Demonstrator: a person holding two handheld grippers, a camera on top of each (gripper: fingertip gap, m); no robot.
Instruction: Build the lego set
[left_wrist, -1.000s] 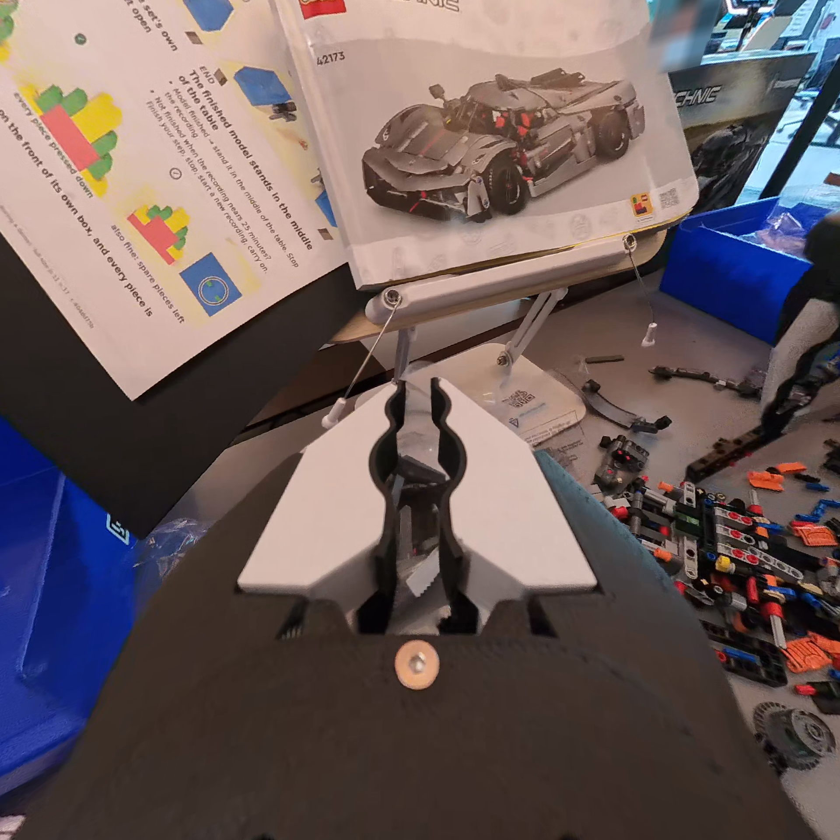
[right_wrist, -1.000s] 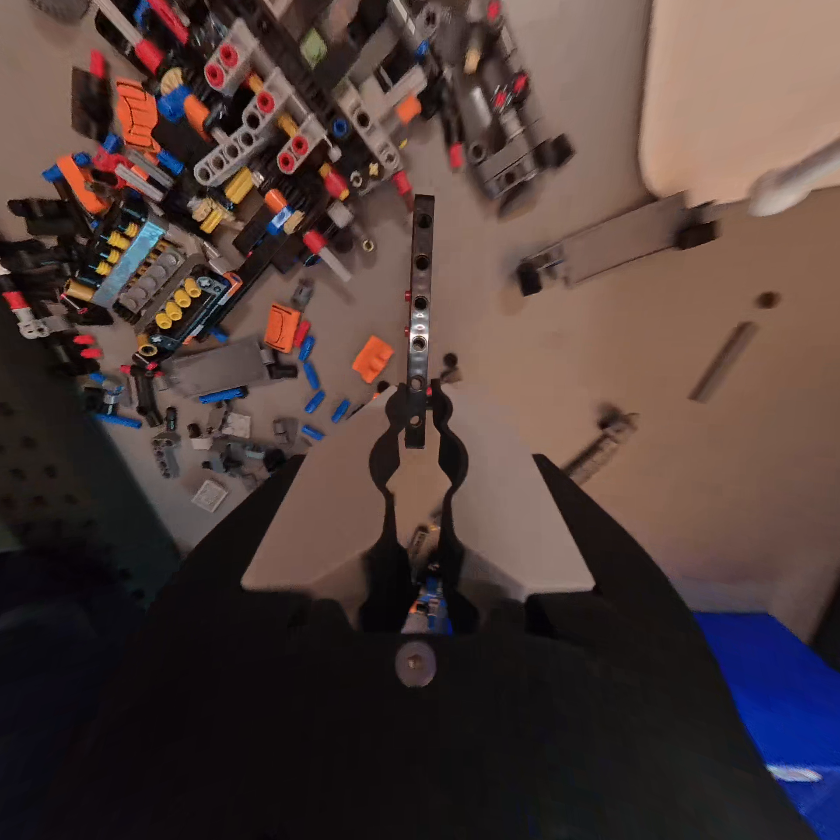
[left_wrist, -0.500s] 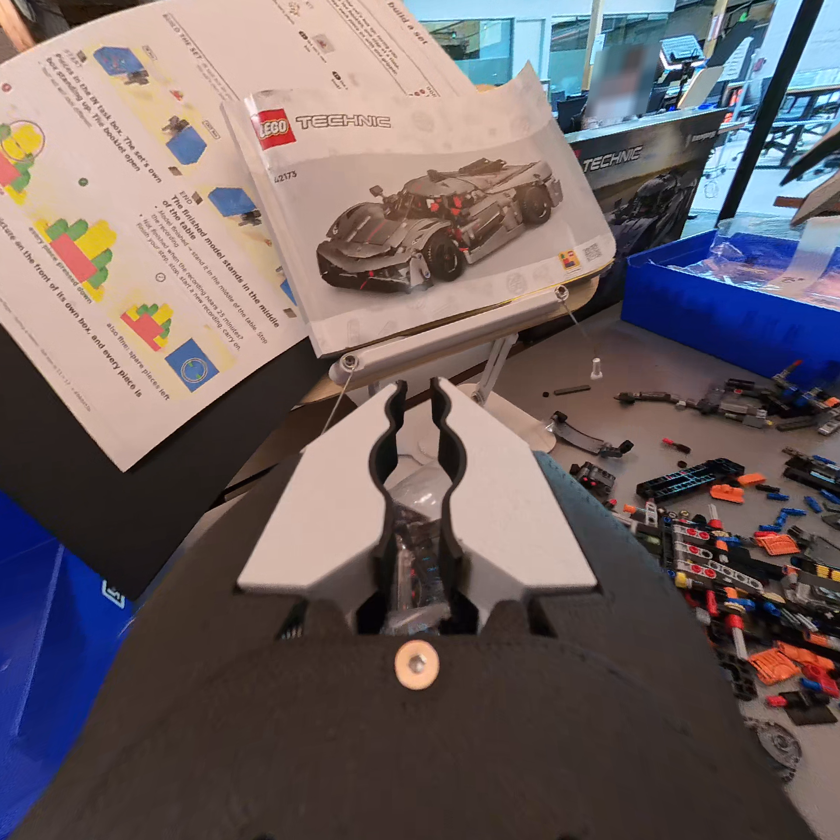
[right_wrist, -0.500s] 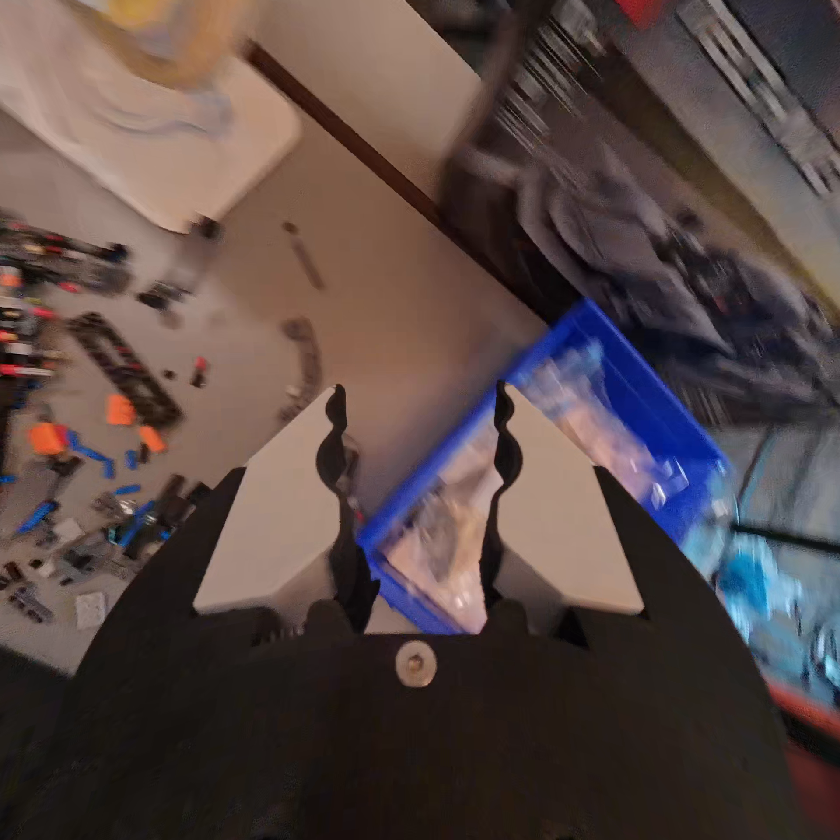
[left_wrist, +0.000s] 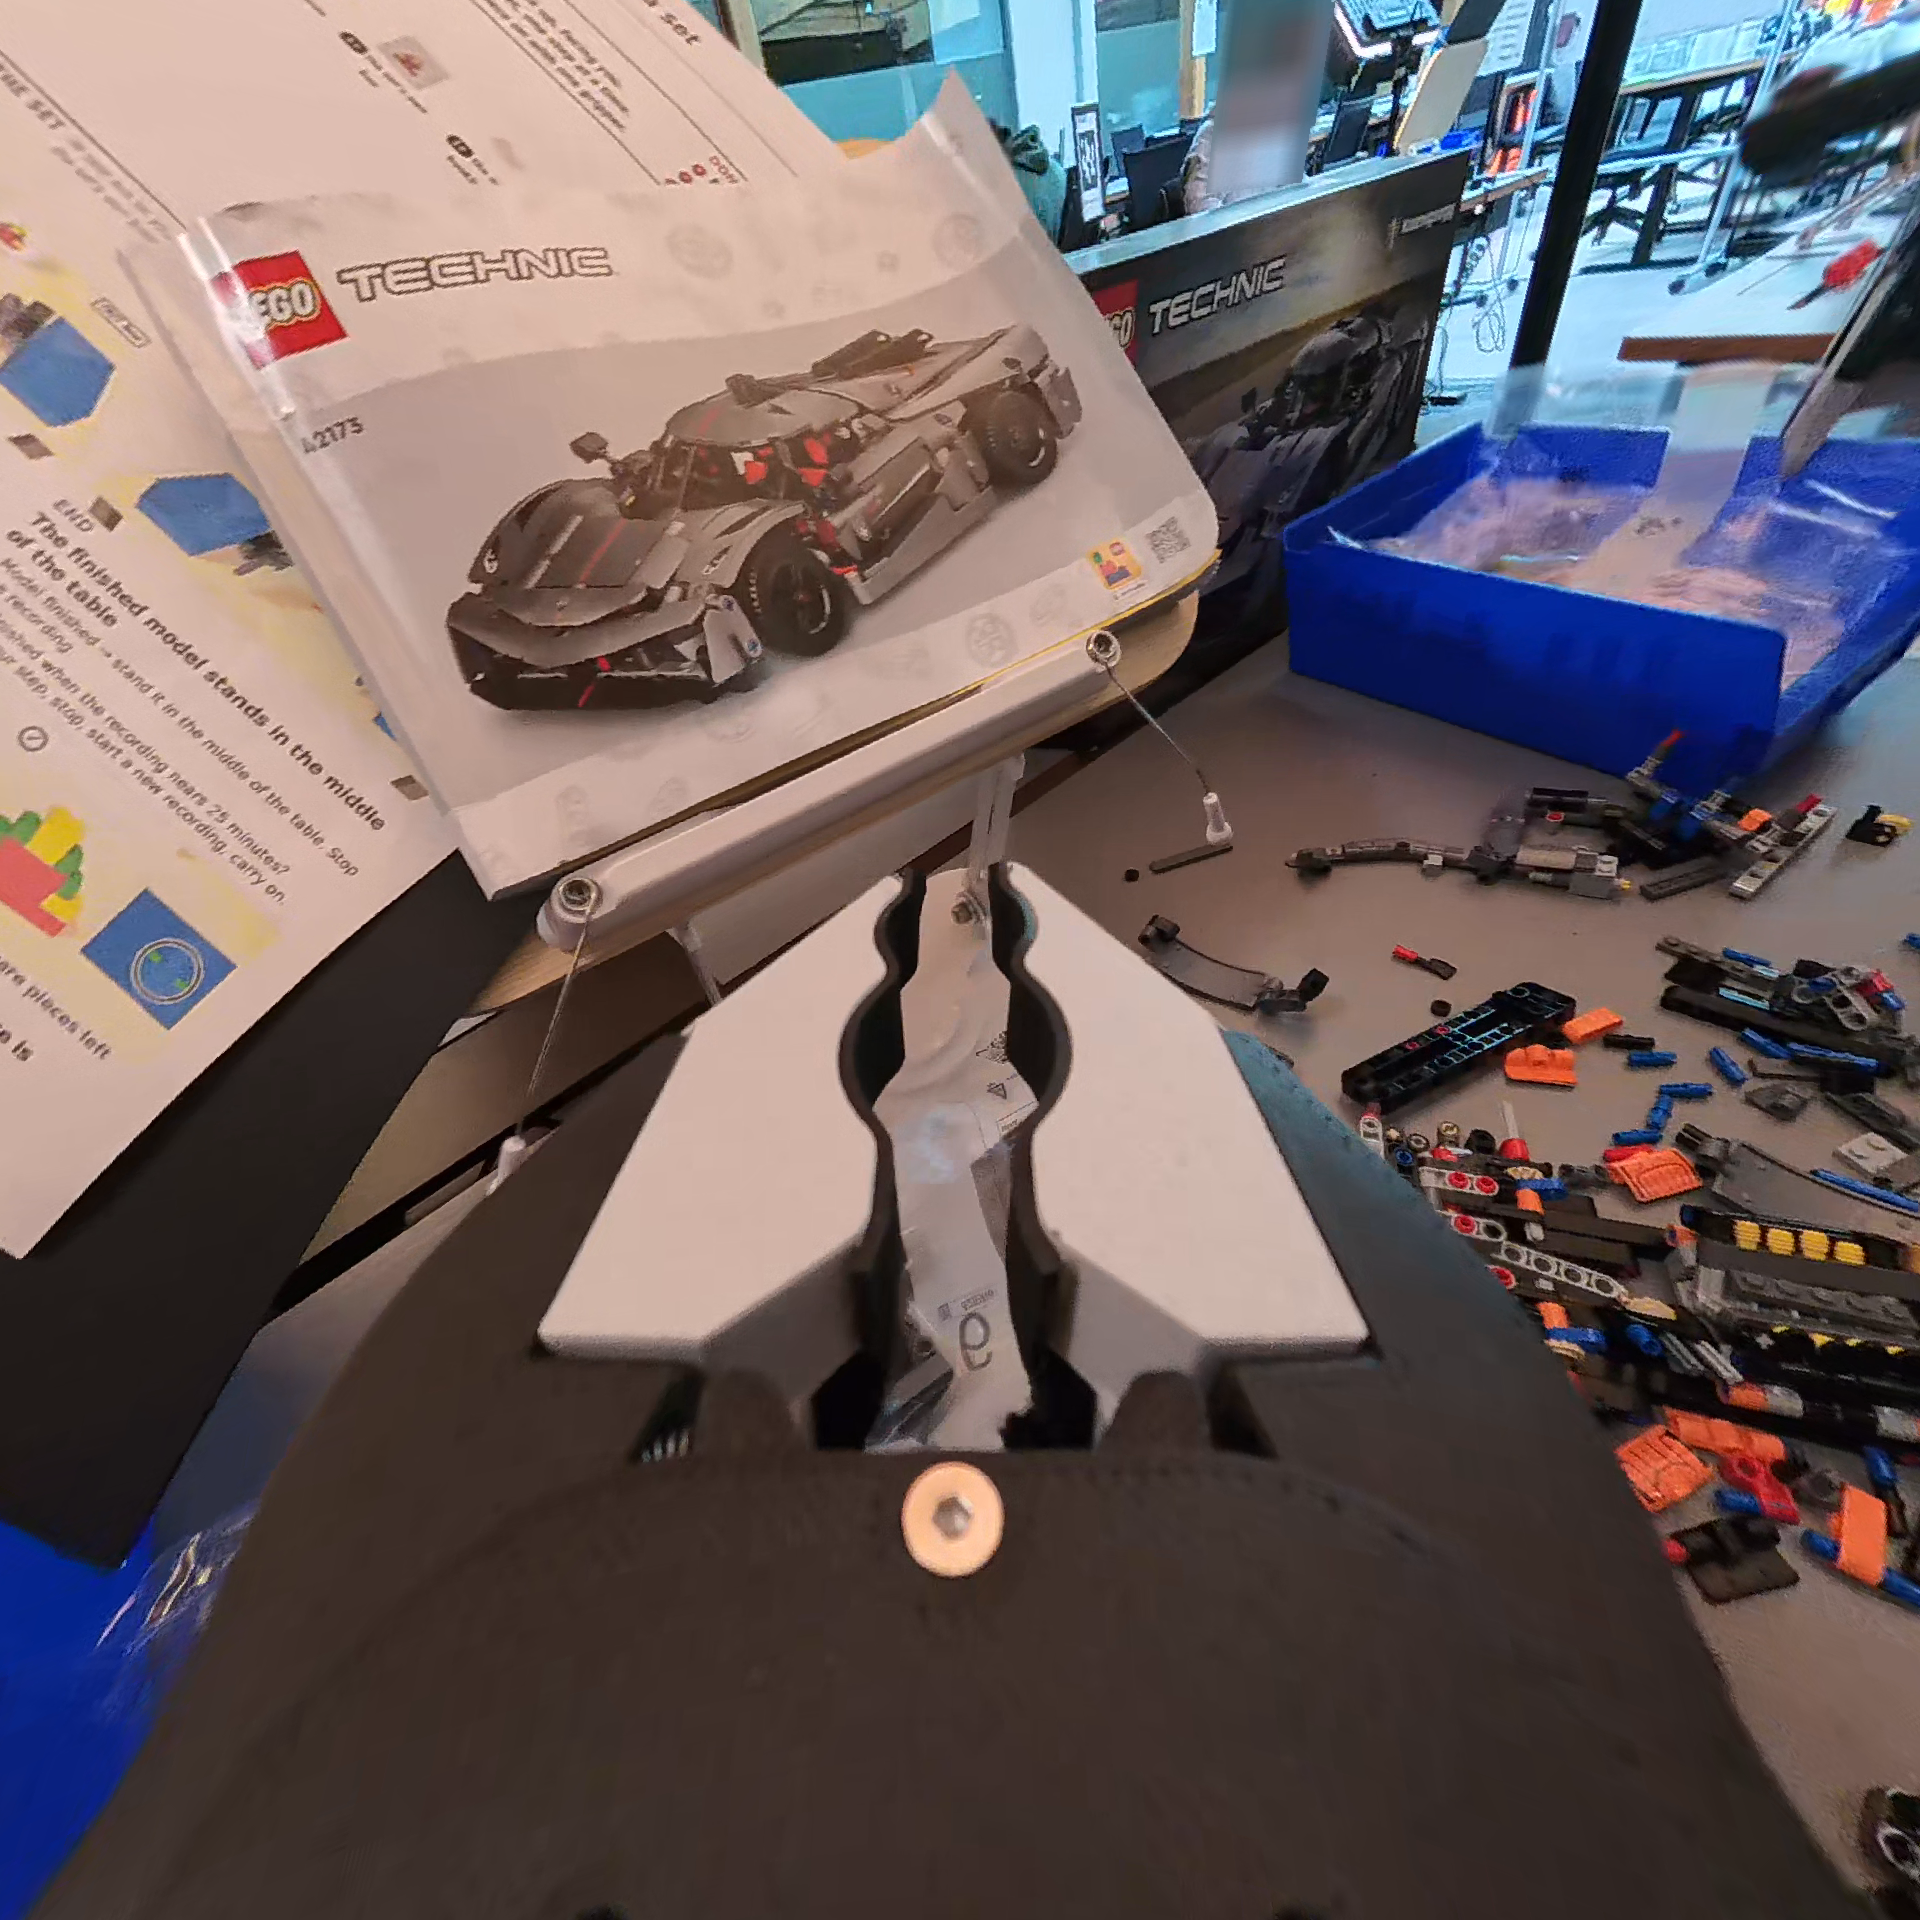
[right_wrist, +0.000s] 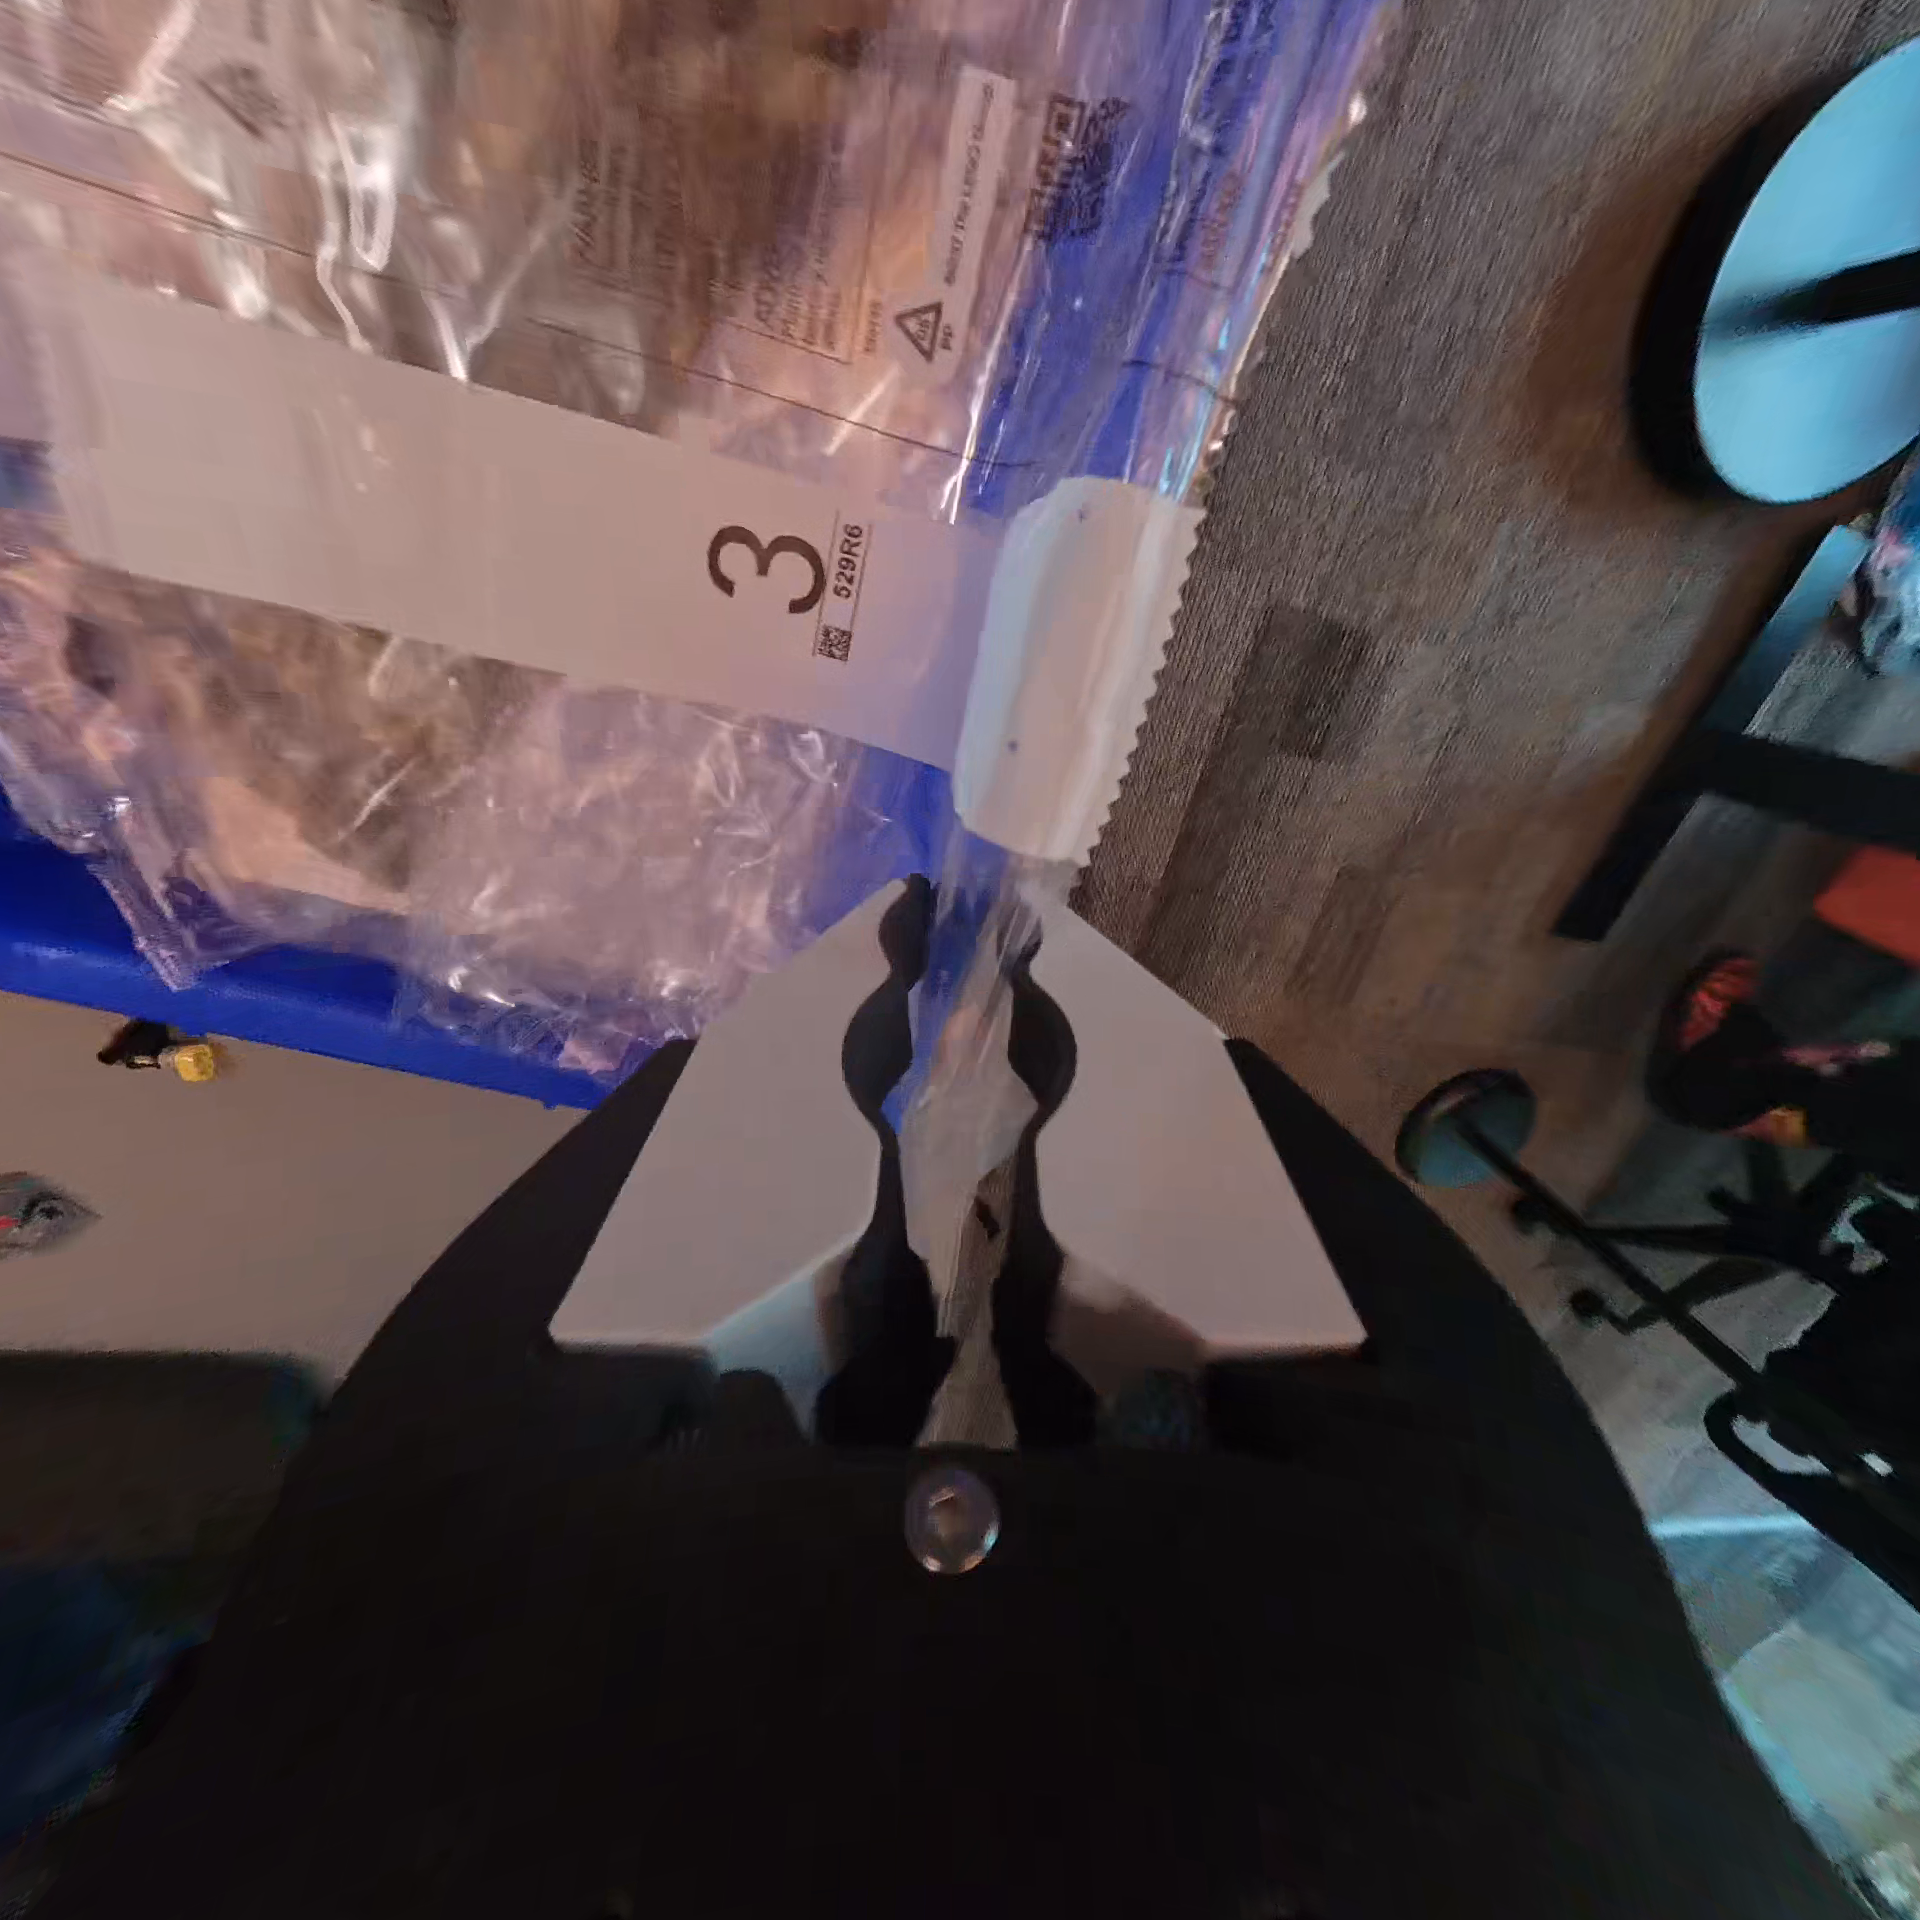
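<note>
Pinching a clear bag (right_wrist: 644, 665) over the blue bin (right_wrist: 312, 1003) with the right gripper (right_wrist: 971, 925), left gripper (left_wrist: 951, 914) clamped on another bag (left_wrist: 961, 1226)

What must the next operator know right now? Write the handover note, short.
Left gripper: shut on a small bag, held up in front of the booklet.
Right gripper: shut on the edge of a big bag lying in the blue bin.
Parts: spread over the table, loose or joined.
Done: a few sections joined.
Left: open the bags, build the car.
</note>
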